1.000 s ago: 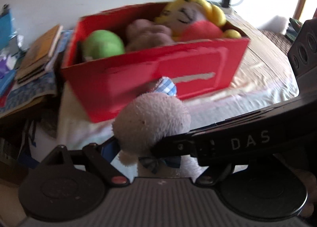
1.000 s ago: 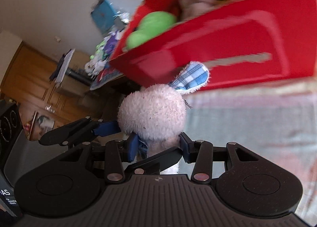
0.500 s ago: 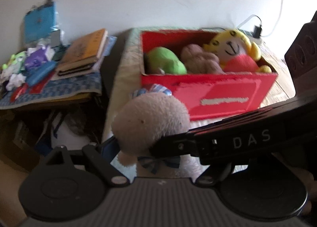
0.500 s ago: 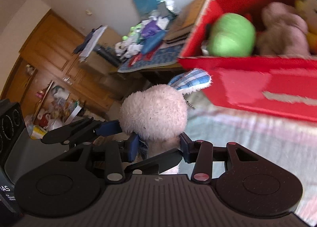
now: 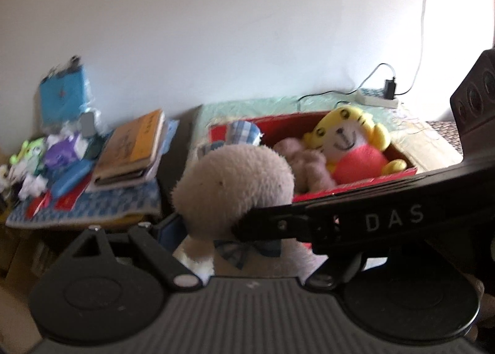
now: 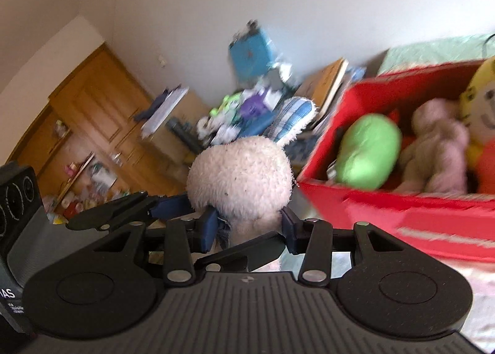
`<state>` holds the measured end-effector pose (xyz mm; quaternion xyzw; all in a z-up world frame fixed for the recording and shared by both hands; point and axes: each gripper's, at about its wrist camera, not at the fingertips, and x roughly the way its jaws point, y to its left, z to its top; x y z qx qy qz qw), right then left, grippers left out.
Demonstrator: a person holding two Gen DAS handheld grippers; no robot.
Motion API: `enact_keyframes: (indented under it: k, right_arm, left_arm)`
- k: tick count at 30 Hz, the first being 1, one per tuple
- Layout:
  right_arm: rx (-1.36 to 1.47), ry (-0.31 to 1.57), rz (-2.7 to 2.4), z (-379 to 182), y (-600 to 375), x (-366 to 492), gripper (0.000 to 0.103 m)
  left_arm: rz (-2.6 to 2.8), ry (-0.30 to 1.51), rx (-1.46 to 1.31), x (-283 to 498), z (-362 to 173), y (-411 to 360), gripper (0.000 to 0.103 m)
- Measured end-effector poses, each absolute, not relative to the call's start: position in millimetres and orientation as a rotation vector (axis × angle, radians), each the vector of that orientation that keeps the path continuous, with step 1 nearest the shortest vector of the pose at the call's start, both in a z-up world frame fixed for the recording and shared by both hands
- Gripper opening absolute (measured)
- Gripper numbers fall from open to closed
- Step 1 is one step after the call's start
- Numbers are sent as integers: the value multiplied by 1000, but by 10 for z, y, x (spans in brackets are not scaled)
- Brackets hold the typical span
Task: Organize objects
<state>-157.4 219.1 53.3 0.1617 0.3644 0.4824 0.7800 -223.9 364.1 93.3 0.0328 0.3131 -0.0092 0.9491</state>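
A fluffy white plush rabbit point(image 6: 241, 177) with a blue-checked ear point(image 6: 290, 118) is held in the air by both grippers. My right gripper point(image 6: 247, 227) is shut on its neck. My left gripper point(image 5: 229, 230) is shut on the same rabbit point(image 5: 232, 187); the right gripper's finger crosses in front of it. A red box point(image 6: 402, 218) lies just right of and below the rabbit. It holds a green plush point(image 6: 368, 153), a pink plush point(image 6: 439, 149) and a yellow tiger doll point(image 5: 349, 143).
The red box point(image 5: 399, 173) sits on a bed with a pale green cover point(image 5: 247, 106). A cluttered side table point(image 5: 86, 202) with books point(image 5: 133, 146) and a blue box point(image 5: 62, 97) stands left. A power strip point(image 5: 377, 97) lies by the wall. Wooden cabinets point(image 6: 92, 125) are far left.
Both grippers have lifted the rabbit higher. The red box now sits lower in both views and its inside shows more. The grip on the rabbit is unchanged.
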Motion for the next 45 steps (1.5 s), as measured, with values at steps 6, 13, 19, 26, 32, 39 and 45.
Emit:
enact_keyframes:
  k: [6, 13, 19, 26, 32, 39, 45]
  right_arm:
    - [378, 693, 921, 650, 1905, -1392, 48]
    - [353, 610, 774, 702, 1752, -1142, 48]
    - [369, 634, 725, 547, 1785, -919, 48]
    - [375, 706, 692, 345, 1900, -675, 47]
    - [303, 809, 668, 177, 1992, -552, 48]
    - [380, 870, 677, 73, 1929, -444, 50]
    - [411, 883, 691, 20, 1917, -399, 52]
  left_arm:
    - [-104, 572, 101, -1872, 1033, 3375, 83]
    - [-183, 572, 45, -1407, 1014, 3309, 83]
    - [-189, 614, 6, -1147, 833, 3316, 83]
    - [-179, 688, -6, -830, 548, 3423, 83]
    - [-175, 787, -13, -660, 246, 3489, 83]
    - [-154, 780, 46, -643, 199, 3405, 85]
    - [-138, 779, 70, -609, 163, 3373, 85]
